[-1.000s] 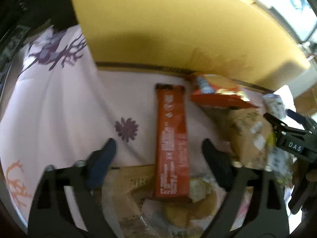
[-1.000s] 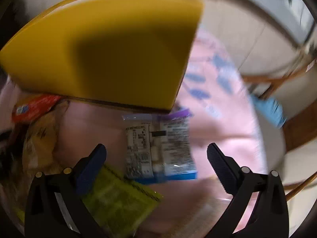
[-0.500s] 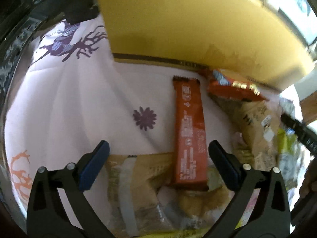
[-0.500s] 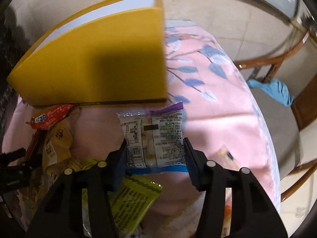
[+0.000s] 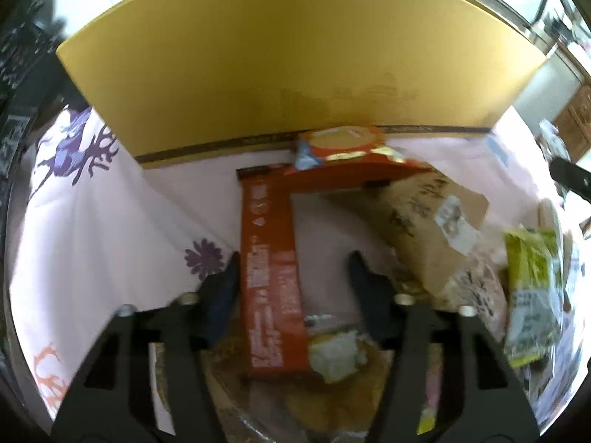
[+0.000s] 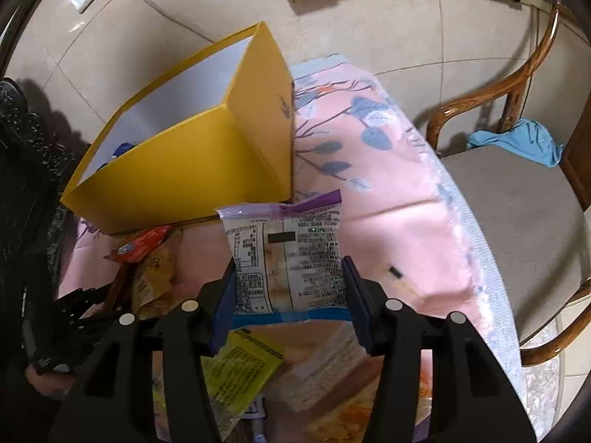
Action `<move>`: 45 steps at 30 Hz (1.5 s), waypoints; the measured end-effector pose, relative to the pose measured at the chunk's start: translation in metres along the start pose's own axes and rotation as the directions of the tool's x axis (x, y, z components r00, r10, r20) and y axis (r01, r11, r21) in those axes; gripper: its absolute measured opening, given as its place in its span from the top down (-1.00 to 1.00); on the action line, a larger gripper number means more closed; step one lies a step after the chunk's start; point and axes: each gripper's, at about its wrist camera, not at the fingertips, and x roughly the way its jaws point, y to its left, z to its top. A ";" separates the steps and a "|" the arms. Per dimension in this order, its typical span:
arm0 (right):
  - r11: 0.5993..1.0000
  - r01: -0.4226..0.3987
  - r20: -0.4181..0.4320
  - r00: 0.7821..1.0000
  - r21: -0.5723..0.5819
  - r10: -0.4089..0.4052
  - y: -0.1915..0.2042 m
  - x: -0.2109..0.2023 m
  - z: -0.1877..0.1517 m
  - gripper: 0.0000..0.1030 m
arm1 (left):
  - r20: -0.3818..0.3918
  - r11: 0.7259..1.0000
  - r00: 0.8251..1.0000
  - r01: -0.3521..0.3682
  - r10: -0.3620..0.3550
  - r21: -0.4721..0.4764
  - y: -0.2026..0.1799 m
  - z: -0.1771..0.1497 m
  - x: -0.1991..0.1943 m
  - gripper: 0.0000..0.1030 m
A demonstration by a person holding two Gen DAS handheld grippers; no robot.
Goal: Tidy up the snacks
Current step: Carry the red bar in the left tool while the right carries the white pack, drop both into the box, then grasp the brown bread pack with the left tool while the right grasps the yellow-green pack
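My right gripper (image 6: 289, 289) is shut on a clear snack packet with purple and blue ends (image 6: 286, 254) and holds it above the pink cloth, near the corner of the yellow box (image 6: 184, 173). The box is open on top, with a blue item inside. In the left wrist view my left gripper (image 5: 293, 284) is partly open around a long orange bar (image 5: 271, 277) lying on the cloth; its left finger is at the bar's edge, the right finger apart. The yellow box (image 5: 295, 59) stands just behind. An orange-red packet (image 5: 351, 155) lies at the box's foot.
A brown paper packet (image 5: 432, 229) and a green-yellow packet (image 5: 532, 291) lie right of the bar. A green-yellow packet (image 6: 240, 369) lies under my right gripper. A wooden chair (image 6: 517, 199) with a blue cloth stands right of the table edge.
My right gripper closed on the clear packet and lifted it up and back from the box. My left gripper moved forward over the orange bar and its jaws narrowed.
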 end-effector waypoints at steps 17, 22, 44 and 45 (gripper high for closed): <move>0.990 -0.017 0.218 0.975 -0.143 0.049 0.059 -0.089 0.048 -0.05 | 0.281 0.989 0.959 0.086 -0.049 -0.119 0.050 0.033 -0.116 0.54; 0.983 0.031 0.359 0.933 -0.180 0.036 0.090 -0.086 0.094 -0.05 | 0.422 0.998 0.906 0.038 -0.018 -0.040 0.060 0.098 -0.130 0.54; 0.962 0.185 0.245 0.960 -0.201 -0.133 0.070 -0.006 0.097 -0.97 | 0.436 0.981 0.882 -0.128 0.178 -0.143 0.088 0.115 -0.093 -0.96; 0.949 0.232 0.232 0.956 -0.212 -0.181 0.063 -0.011 0.083 -0.97 | 0.430 0.977 0.881 -0.143 0.199 -0.159 0.089 0.099 -0.099 -0.96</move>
